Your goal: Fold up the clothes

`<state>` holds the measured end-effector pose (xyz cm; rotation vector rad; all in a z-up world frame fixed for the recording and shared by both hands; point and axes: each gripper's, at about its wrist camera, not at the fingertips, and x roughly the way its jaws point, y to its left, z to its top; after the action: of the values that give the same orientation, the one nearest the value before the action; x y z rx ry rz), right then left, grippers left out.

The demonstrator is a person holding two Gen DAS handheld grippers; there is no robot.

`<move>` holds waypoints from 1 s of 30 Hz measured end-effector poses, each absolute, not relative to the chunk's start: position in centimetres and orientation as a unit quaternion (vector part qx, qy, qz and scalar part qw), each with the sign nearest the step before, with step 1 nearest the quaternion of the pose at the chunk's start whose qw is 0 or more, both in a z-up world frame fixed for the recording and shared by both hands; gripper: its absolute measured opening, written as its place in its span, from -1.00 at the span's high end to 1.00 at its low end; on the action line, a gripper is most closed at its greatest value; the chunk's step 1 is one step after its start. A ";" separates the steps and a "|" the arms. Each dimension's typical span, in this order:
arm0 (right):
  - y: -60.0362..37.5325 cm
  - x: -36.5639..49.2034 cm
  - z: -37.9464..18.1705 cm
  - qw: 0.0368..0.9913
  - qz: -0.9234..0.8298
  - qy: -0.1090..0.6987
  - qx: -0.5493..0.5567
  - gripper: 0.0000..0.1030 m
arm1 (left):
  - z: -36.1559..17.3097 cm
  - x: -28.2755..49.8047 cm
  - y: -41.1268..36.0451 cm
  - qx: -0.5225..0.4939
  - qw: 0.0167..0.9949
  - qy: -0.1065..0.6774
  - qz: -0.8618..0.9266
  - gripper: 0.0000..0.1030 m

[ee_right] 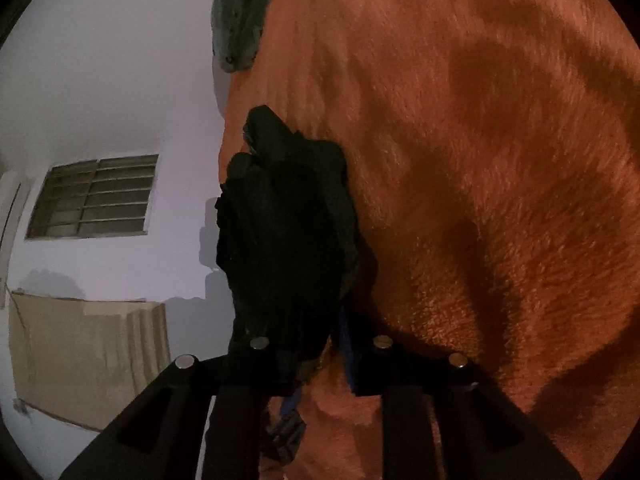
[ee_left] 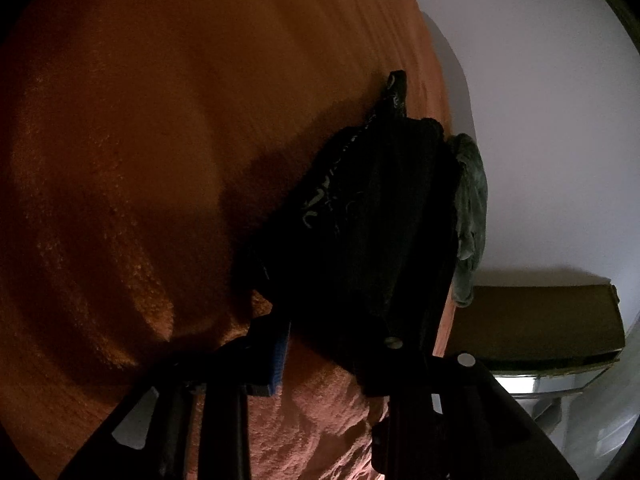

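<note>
I have both grippers on the black garment, which lies bunched on the orange fuzzy blanket close to its edge. My left gripper has its jaws clenched on one end of the dark cloth, the fabric filling the gap between them. My right gripper likewise grips a thick wad of the same black garment, which bulges up ahead of the jaws. A grey-green cloth hangs over the blanket's edge just beside the garment. Beyond it I see a white wall, and, from the right wrist, a barred window.
</note>
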<state>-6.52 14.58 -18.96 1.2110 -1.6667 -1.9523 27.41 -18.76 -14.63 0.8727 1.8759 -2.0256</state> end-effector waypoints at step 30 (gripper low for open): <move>7.4 -0.2 -6.9 0.096 -0.915 0.032 0.390 -0.26 | -15.0 29.9 -18.8 0.292 0.085 0.662 -0.685 0.57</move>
<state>-0.22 7.42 -6.91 1.1549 0.0941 -2.7113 29.86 -18.75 -14.98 0.8709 1.9744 -2.0417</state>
